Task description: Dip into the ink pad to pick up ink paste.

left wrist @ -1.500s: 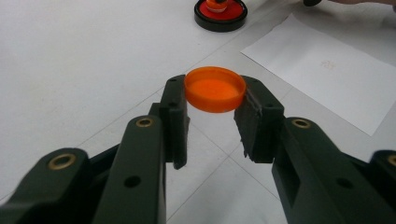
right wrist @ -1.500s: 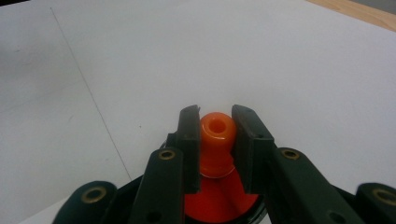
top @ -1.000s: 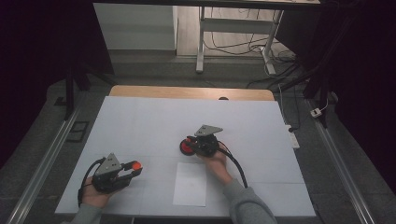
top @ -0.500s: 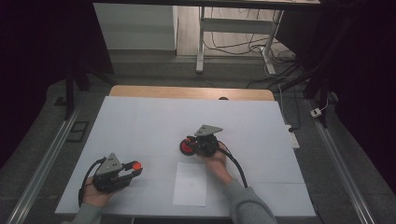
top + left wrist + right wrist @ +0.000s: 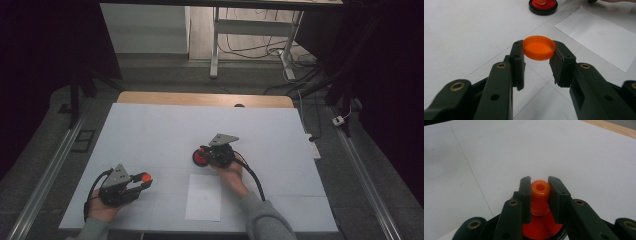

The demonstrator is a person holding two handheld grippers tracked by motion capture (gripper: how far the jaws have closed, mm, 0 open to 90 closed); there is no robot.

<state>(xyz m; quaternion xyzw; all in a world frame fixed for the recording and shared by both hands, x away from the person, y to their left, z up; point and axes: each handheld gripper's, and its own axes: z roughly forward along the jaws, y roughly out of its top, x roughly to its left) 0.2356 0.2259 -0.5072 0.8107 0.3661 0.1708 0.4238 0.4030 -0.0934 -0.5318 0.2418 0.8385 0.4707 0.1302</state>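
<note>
At the lower left of the high view the left tool (image 5: pixel 145 181) is closed on a flat orange cap (image 5: pixel 145 177), pinched by its rim. The left gripper view shows the cap (image 5: pixel 539 47) held level between the two pads, hollow side up and lifted clear of the white table (image 5: pixel 469 32); gripping the rim keeps the opening free, probably so it can be set down over something.

Near the middle of the high view the right tool (image 5: pixel 204 153) is clamped on the orange knob (image 5: pixel 540 188) that stands up from a round red-and-black base (image 5: pixel 201 158). In the right gripper view the pads sit on either side of the knob's neck (its top hole faces the camera), which looks like a steadying hold so the base will not slide.

A white sheet of paper (image 5: pixel 204 197) lies flat at lower centre, between the hands, untouched by either tool.

The cap and the knobbed base are well apart.
</note>
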